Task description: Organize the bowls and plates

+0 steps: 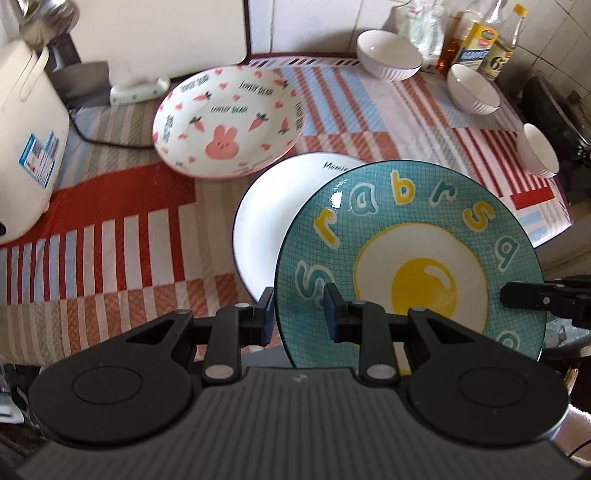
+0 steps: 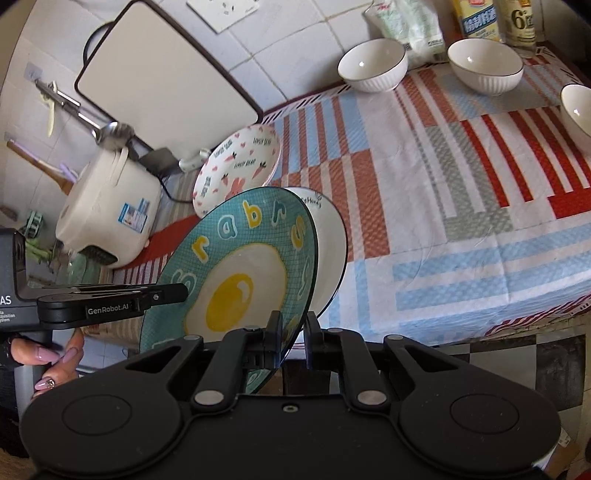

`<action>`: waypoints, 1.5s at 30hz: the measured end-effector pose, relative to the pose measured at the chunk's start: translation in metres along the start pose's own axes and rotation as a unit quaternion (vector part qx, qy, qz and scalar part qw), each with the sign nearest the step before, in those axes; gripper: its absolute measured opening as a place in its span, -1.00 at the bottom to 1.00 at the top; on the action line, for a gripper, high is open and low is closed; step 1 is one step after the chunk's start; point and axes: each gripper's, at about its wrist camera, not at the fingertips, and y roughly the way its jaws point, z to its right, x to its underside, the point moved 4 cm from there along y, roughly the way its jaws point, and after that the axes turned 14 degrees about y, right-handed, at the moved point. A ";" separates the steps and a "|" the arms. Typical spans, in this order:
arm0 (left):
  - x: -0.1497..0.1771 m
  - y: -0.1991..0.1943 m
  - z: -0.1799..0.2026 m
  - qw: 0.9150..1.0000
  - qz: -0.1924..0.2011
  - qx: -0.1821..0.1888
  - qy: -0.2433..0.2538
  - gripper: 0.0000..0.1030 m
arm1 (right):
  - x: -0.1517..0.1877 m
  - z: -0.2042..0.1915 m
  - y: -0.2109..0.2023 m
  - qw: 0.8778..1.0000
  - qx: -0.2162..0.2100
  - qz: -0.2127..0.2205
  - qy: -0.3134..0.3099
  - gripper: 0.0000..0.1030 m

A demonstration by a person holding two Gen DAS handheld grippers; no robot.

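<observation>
A teal plate (image 1: 406,236) with a fried-egg picture and coloured letters hangs tilted above a plain white plate (image 1: 266,221) lying on the striped cloth. My left gripper (image 1: 299,315) is shut on its near-left rim. My right gripper (image 2: 293,339) is shut on the opposite rim of the teal plate (image 2: 240,258); it shows at the plate's right edge in the left wrist view (image 1: 517,295). A pink bunny plate (image 1: 225,122) lies further back. Three white ribbed bowls (image 1: 388,53) (image 1: 472,88) (image 1: 537,155) stand apart at the back right.
A white rice cooker (image 1: 26,147) with its cord stands at the left, a cutting board (image 1: 166,29) leans on the tiled wall, and bottles (image 1: 480,40) crowd the back right corner. A dark stove (image 1: 554,110) borders the table's right side. A hand (image 2: 55,354) grips the left tool.
</observation>
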 end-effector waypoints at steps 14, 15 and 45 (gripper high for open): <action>0.007 0.059 -0.029 0.999 -0.028 0.006 -0.013 -0.51 | -0.010 0.003 0.065 0.999 0.032 -0.010 0.009 -0.68; 0.005 0.061 -0.030 0.999 -0.030 0.009 -0.008 -0.51 | -0.011 0.004 0.068 0.999 0.033 -0.013 0.015 -0.68; -0.011 0.100 -0.045 0.998 -0.063 0.018 0.004 -0.52 | -0.019 -0.012 0.112 0.988 0.154 -0.017 0.017 -0.48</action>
